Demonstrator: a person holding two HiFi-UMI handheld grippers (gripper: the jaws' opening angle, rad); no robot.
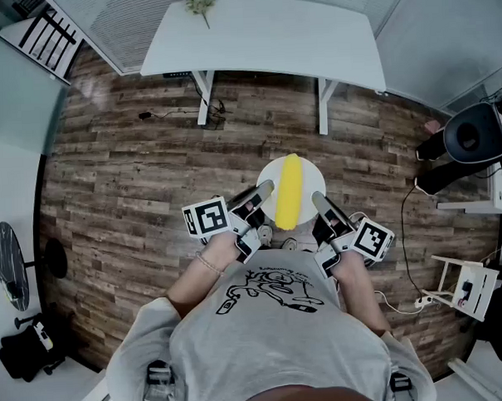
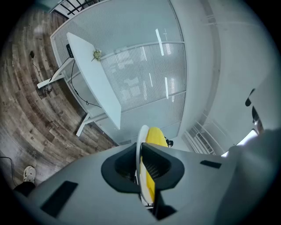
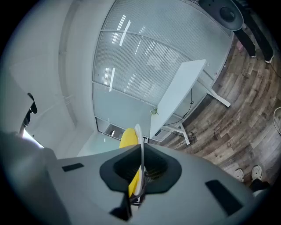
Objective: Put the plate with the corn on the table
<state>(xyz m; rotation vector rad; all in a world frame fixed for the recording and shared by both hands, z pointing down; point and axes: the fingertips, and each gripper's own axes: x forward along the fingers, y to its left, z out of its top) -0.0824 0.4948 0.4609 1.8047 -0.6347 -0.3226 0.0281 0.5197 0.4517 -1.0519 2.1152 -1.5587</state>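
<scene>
A white plate (image 1: 310, 175) with a yellow corn cob (image 1: 290, 190) lying on it is held in the air in front of the person, over the wood floor. My left gripper (image 1: 264, 191) is shut on the plate's left rim. On the opposite rim my right gripper (image 1: 319, 201) is shut too. In the left gripper view the plate (image 2: 141, 145) shows edge-on between the jaws, with the corn (image 2: 155, 137) beside it. The right gripper view has the plate (image 3: 140, 140) and corn (image 3: 127, 139) clamped the same way. The white table (image 1: 265, 37) stands ahead, apart from the plate.
A small plant (image 1: 199, 5) sits at the table's far edge. Cables (image 1: 166, 114) lie on the floor by the table legs. A dark office chair (image 1: 472, 134) is at the right, a small white stool (image 1: 466, 284) beside it, a black stand (image 1: 13, 266) at the left.
</scene>
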